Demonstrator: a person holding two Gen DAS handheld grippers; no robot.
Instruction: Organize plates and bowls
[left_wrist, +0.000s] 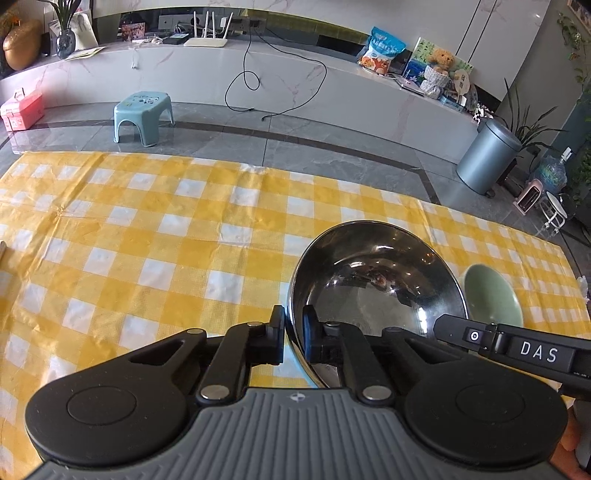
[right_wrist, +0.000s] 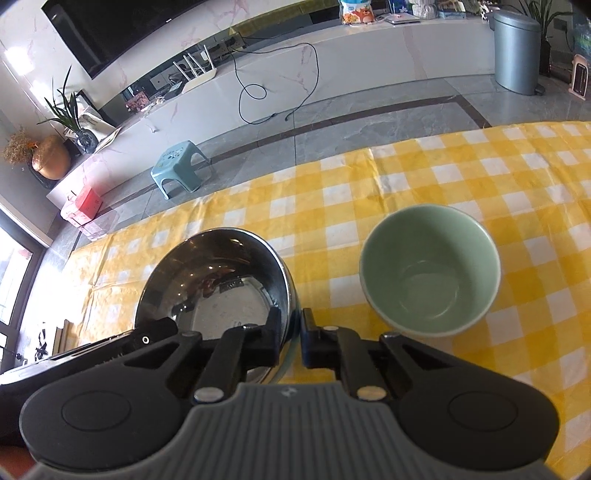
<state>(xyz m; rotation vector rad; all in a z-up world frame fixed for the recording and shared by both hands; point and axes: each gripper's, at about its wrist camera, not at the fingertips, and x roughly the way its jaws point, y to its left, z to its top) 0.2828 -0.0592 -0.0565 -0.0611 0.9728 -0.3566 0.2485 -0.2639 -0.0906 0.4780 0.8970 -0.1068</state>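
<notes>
A shiny steel bowl (left_wrist: 373, 280) sits over the yellow checked tablecloth (left_wrist: 147, 236). My left gripper (left_wrist: 293, 325) is shut on its left rim, one finger inside and one outside. My right gripper (right_wrist: 291, 330) is shut on the same steel bowl (right_wrist: 214, 284) at its right rim; that gripper's finger shows in the left wrist view (left_wrist: 480, 338). A pale green ceramic bowl (right_wrist: 430, 271) stands upright and empty on the cloth just right of the steel bowl, and also shows in the left wrist view (left_wrist: 493, 295).
The table's far edge (left_wrist: 258, 168) drops to a grey tiled floor with a blue stool (left_wrist: 144, 114) and a grey bin (left_wrist: 487, 158). A wooden item (left_wrist: 2, 251) pokes in at the left edge of the cloth.
</notes>
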